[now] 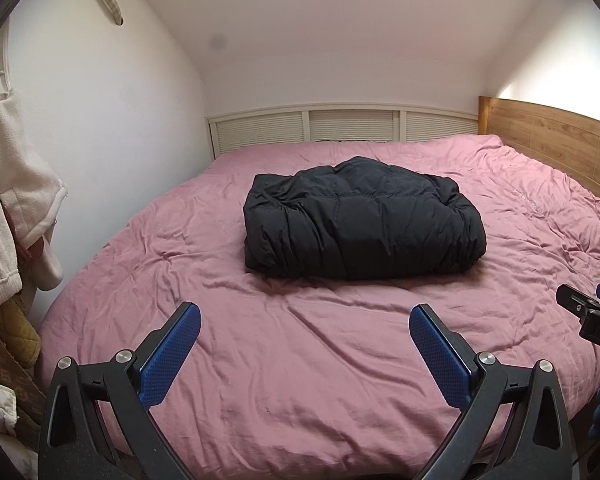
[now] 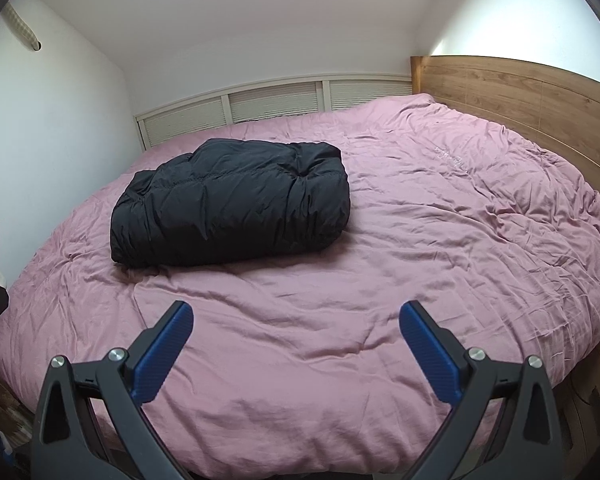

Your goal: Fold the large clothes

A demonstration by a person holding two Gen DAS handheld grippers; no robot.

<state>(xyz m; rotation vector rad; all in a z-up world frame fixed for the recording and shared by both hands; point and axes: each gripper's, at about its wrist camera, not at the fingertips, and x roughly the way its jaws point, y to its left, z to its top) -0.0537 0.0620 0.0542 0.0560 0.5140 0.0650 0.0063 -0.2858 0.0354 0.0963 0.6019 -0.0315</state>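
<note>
A black puffy jacket (image 1: 360, 220) lies folded into a thick bundle on the middle of the pink bed cover (image 1: 300, 360); in the right wrist view the jacket (image 2: 232, 204) sits left of centre. My left gripper (image 1: 305, 320) is open near the bed's front edge, well short of the jacket, with nothing between its blue pads (image 1: 172, 356). My right gripper (image 2: 296, 318) is open too and holds nothing, over the cover (image 2: 420, 240) in front of and to the right of the jacket. The other gripper's tip (image 1: 588, 312) shows at the right edge of the left wrist view.
A wooden headboard (image 2: 520, 92) runs along the bed's right side. White louvred panels (image 1: 340, 126) line the far wall. Pale clothes (image 1: 12, 200) hang at the left beside the bed. White walls close in on the left and the back.
</note>
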